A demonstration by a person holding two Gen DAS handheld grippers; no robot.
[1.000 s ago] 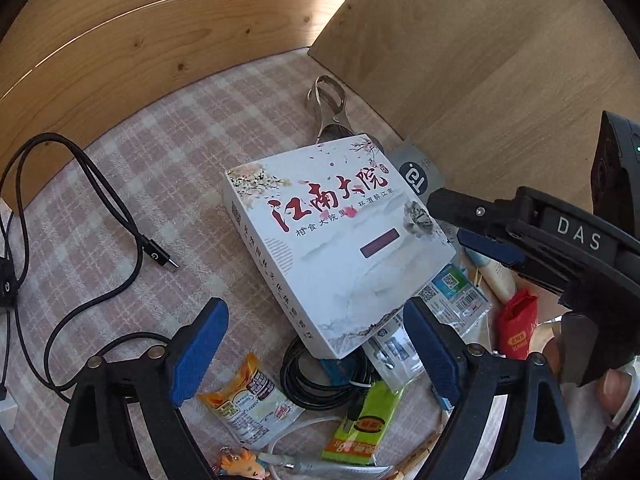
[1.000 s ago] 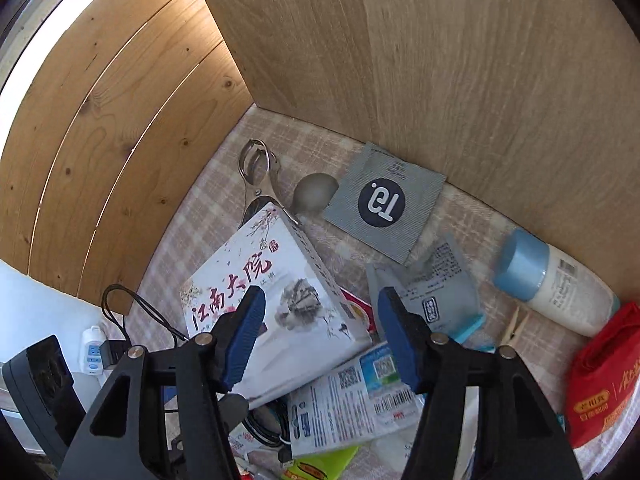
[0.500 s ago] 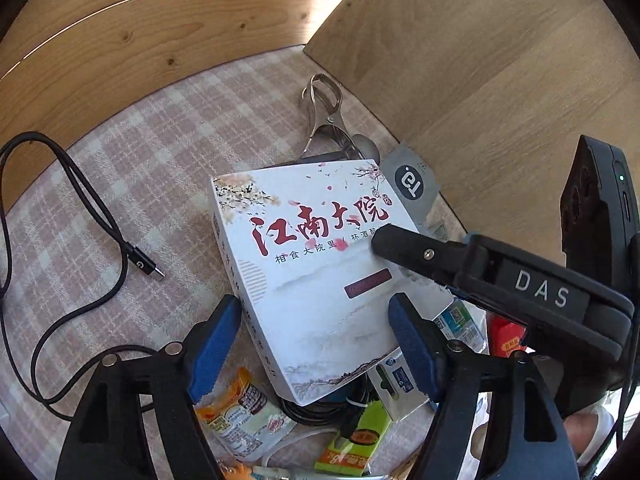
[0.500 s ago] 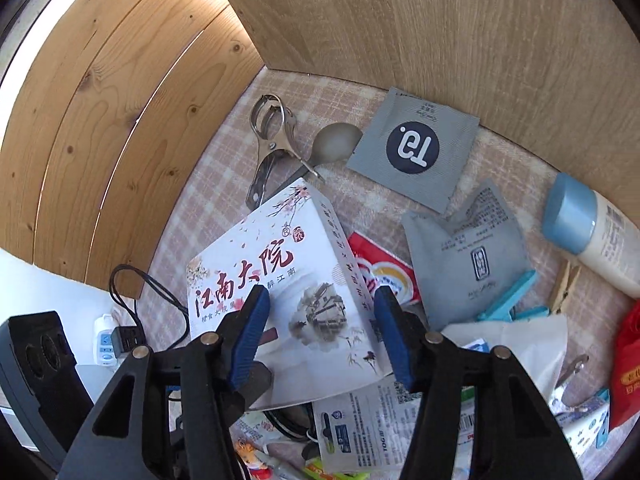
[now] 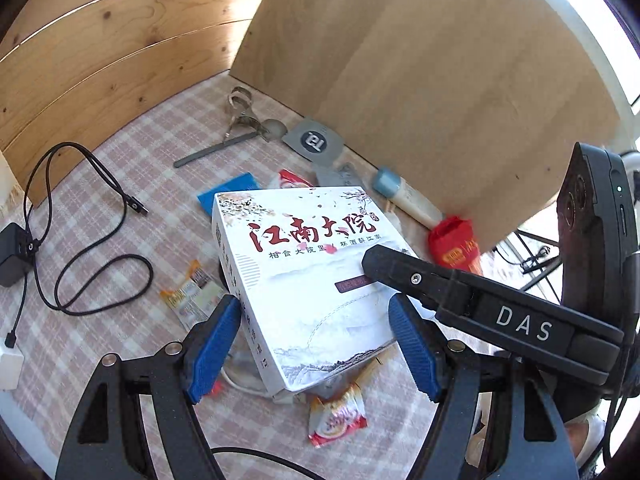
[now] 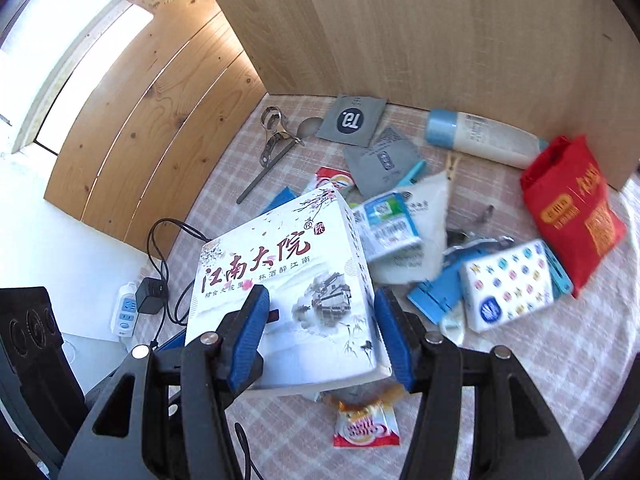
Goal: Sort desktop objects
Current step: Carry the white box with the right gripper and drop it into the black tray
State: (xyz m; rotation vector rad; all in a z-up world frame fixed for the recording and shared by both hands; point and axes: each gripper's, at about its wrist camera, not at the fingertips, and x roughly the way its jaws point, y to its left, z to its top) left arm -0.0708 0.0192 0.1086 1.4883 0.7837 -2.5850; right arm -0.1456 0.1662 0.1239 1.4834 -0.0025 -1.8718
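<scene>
The left gripper (image 5: pixel 316 344) has its blue-padded fingers on either side of the white printed box (image 5: pixel 304 276), which is lifted and tilted above the checked tablecloth (image 5: pixel 104 184); the left pad sits against the box's side wall, while the right pad lies at the opposite edge, and contact there cannot be judged for sure. The right gripper (image 6: pixel 320 332) is clamped on the same box (image 6: pixel 288 284) from the other end, one finger lying across the printed top face and the other under the right edge.

Below the box, just under the right gripper's fingertips, lies a small snack sachet (image 6: pixel 366 424). To the right of that gripper sit a dotted tissue pack (image 6: pixel 508 284) and, beyond it, a red pouch (image 6: pixel 572 208). Further ahead, near the wooden panel (image 6: pixel 400 28), lie a white bottle with a blue cap (image 6: pixel 476 136), a grey sachet (image 6: pixel 354 120) and metal tongs (image 6: pixel 272 140).

Left of the left gripper, a black cable (image 5: pixel 84 216) loops across the cloth to a black charger (image 5: pixel 14 252). Just beyond that gripper's left fingertip lies an orange-edged packet (image 5: pixel 192 292), with a blue sheet (image 5: pixel 228 194) ahead past the box's far corner.
</scene>
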